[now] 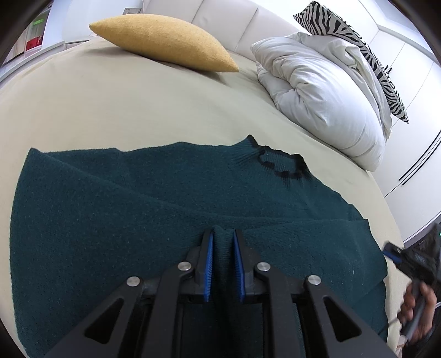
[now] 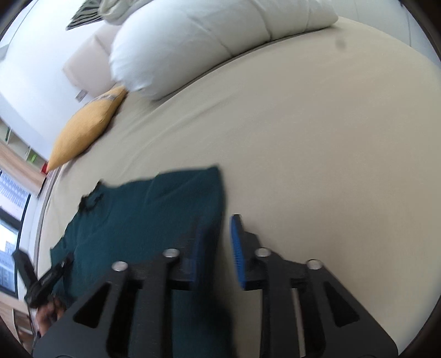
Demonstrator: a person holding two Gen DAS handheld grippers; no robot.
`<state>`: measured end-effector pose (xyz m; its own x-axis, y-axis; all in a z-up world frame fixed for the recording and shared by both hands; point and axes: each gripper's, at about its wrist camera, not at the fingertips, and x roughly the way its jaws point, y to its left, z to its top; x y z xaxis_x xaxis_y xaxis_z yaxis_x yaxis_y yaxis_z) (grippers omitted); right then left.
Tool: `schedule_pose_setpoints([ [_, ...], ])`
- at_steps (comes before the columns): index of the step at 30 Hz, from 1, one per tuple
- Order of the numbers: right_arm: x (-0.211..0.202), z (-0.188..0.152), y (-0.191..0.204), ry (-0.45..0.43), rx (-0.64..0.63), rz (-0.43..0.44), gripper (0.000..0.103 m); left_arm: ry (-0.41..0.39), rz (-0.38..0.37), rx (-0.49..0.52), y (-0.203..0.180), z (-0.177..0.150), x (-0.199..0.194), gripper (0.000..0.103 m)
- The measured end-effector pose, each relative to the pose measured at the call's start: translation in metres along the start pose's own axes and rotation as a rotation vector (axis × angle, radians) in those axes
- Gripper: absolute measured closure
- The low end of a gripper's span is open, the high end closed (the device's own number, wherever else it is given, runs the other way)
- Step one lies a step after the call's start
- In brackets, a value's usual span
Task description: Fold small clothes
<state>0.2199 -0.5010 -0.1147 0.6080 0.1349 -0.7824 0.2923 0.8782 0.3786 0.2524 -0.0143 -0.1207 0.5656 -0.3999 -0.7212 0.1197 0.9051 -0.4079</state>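
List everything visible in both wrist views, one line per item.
dark green knit sweater: 1, teal-green with black neck trim, spread on the bed, a fold pinched in the left gripper
mustard yellow cushion: 1, yellow, far end of the bed
white folded duvet: 1, white, far right by the headboard
zebra-print pillow: 1, black and white, behind the duvet
beige bed sheet: 1, beige, under everything
white padded headboard: 1, off-white, far edge
left gripper: 1, black with blue pads, shut on the sweater
right gripper: 1, black with blue pads, open at the sweater's edge
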Motion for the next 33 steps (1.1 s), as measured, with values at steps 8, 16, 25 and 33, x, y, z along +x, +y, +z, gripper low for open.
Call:
schedule_pose_setpoints([
  [8,0.005,-0.045,0.021,0.066,-0.142,-0.135,0.076,0.003,-0.011,0.001,0.002,0.001,0.001,0.085],
  [16,0.005,-0.047,0.0,0.05,-0.095,-0.074,0.092,-0.015,-0.071,-0.03,0.011,-0.002,0.005,0.084],
  [25,-0.027,-0.053,-0.007,-0.056,-0.018,-0.025,0.083,-0.053,0.003,-0.042,0.01,-0.012,-0.053,0.043],
  [33,-0.071,-0.082,0.051,-0.086,-0.095,0.062,0.079,-0.079,0.119,-0.202,0.105,-0.036,-0.116,0.041],
])
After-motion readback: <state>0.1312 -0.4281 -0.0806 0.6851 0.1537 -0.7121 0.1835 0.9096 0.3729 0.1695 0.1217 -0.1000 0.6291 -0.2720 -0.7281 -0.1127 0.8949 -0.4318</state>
